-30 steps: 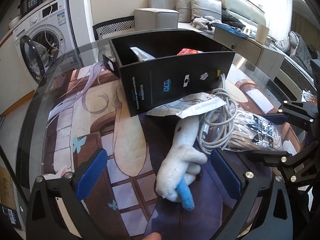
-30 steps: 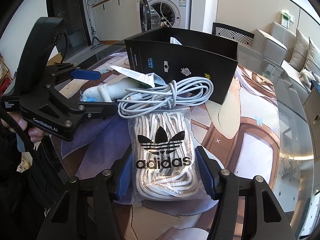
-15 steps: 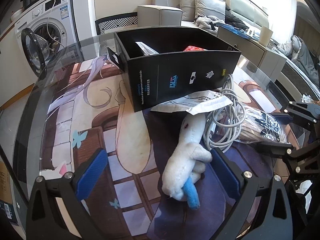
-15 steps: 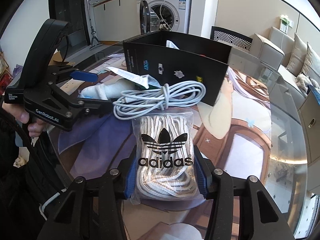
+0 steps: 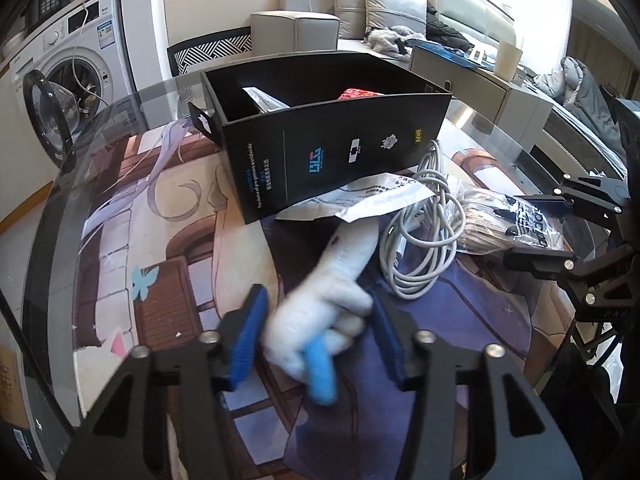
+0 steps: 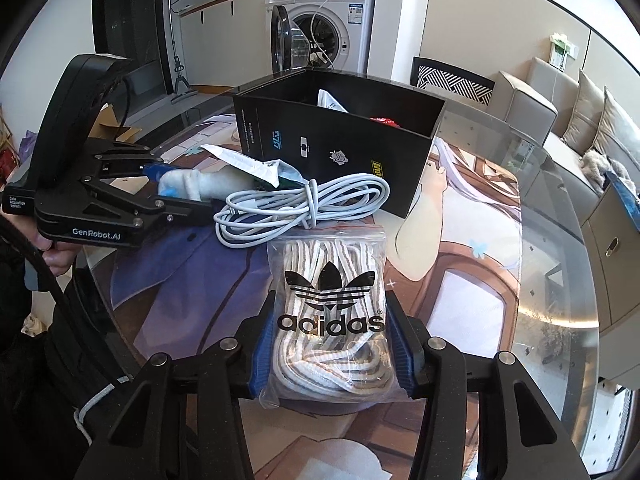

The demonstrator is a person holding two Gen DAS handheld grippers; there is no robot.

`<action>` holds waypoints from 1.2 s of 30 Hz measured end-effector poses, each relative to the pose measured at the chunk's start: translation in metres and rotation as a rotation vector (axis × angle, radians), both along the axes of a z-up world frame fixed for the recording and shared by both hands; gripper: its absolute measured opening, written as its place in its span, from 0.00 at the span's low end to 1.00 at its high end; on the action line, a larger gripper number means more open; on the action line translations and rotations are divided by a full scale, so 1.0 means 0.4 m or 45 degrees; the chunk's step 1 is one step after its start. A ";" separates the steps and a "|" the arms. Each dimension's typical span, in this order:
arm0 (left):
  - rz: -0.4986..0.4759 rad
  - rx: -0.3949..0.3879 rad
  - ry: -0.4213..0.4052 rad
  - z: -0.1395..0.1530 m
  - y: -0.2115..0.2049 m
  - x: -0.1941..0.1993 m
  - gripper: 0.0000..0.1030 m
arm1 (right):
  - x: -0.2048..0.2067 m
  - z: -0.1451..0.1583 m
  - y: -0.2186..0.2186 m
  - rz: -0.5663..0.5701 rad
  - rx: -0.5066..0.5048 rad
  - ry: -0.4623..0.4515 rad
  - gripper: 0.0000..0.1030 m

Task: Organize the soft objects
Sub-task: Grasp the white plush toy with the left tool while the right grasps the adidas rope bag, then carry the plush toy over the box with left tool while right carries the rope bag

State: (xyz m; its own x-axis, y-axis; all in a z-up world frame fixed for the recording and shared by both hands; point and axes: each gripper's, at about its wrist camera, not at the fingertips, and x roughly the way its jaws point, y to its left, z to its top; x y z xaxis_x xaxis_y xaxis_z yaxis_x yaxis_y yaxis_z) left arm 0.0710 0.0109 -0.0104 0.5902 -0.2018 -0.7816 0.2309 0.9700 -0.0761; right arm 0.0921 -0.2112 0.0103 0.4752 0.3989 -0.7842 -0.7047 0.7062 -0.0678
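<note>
Left wrist view shows the left gripper (image 5: 316, 336) with its blue-padded jaws drawn in around the near end of a white plush toy with a blue limb (image 5: 332, 292); the pads sit at the toy's flanks, but motion blur hides whether they press it, so I cannot tell if the grasp is made. The toy's long axis runs straight away from this gripper toward the open black cardboard box (image 5: 332, 160), its far end tucked under a white printed plastic pouch (image 5: 372, 196) that leans against the box wall. In my judgement, that is the relation the coming move turns on: the box lies dead ahead and just beyond the toy, so a lift and short forward carry should do, with the pouch likely to drag.

Right wrist view shows the right gripper (image 6: 330, 344) clenched on a clear zip bag of cream laces with a black logo (image 6: 332, 304), both pads touching its sides. A coiled white cable (image 6: 304, 208) rests between that bag and the box, touching the bag's far edge. The left gripper is nearer the toy; the right is occupied.

Everything sits on a round glass table over an illustrated mat (image 6: 460, 264). Behind stand a white washing machine (image 6: 324, 28) and a beige sofa (image 5: 360, 16).
</note>
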 end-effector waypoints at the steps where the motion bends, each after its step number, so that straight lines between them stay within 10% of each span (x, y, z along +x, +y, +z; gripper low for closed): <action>1: -0.004 0.003 0.001 0.001 0.000 0.000 0.43 | -0.002 0.001 -0.001 -0.001 0.000 -0.002 0.48; 36: 0.095 -0.157 -0.102 0.053 0.055 -0.085 0.31 | 0.000 0.025 -0.067 -0.203 0.135 0.041 0.48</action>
